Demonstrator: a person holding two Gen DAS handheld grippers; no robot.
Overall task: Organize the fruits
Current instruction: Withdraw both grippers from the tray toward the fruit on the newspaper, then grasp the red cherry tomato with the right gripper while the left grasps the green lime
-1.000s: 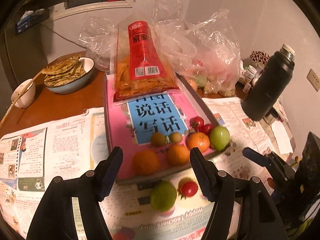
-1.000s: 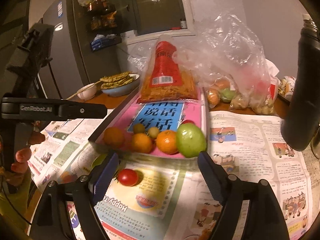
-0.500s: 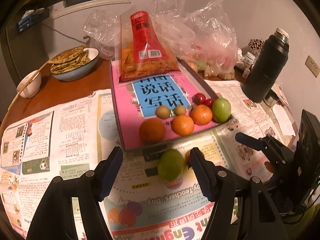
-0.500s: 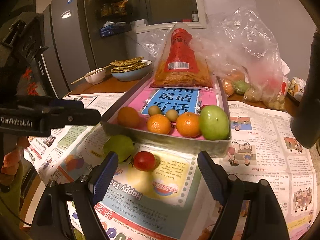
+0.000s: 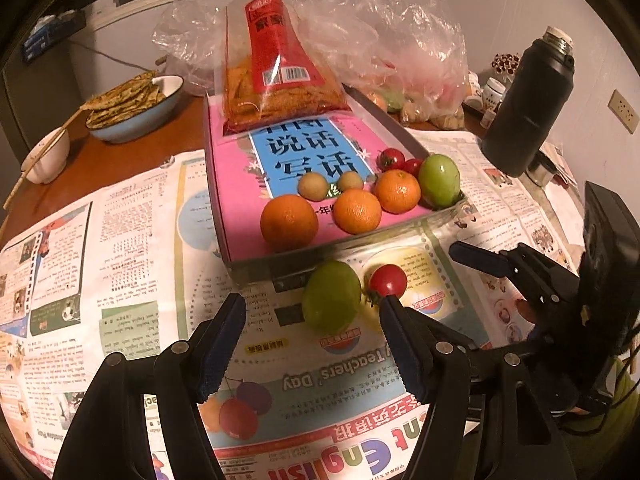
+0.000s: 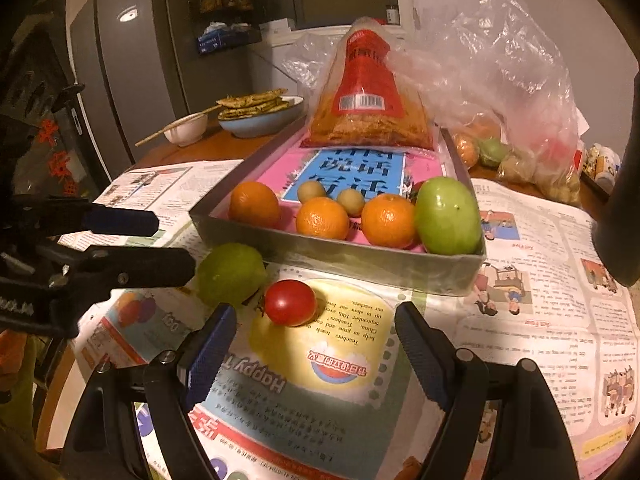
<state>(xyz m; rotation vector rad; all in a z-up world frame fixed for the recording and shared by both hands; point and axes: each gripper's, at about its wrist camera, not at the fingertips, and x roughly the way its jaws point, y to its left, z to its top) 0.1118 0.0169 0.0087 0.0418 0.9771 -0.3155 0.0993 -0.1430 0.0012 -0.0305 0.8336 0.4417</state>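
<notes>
A grey tray (image 5: 256,268) (image 6: 360,258) lined with a pink book holds three oranges (image 5: 289,222) (image 6: 322,218), two small brownish fruits, small tomatoes and a green fruit (image 5: 439,179) (image 6: 447,216). On the newspaper in front of it lie a loose green fruit (image 5: 331,297) (image 6: 230,274) and a red tomato (image 5: 387,280) (image 6: 291,303), side by side. My left gripper (image 5: 312,312) is open, just short of the green fruit. My right gripper (image 6: 316,324) is open, just short of the tomato. Nothing sits between either pair of pads. Each gripper shows at the edge of the other's view.
A red snack bag (image 5: 276,68) leans at the tray's far end, with clear plastic bags (image 5: 404,52) of produce behind. A black flask (image 5: 528,104) stands at the right. A blue bowl of flatbreads (image 5: 132,108) and a white bowl with chopsticks (image 5: 44,156) sit at the left.
Both grippers have come down and forward toward the table. The loose green fruit and tomato now lie near their fingertips. Neither gripper's opening has changed.
</notes>
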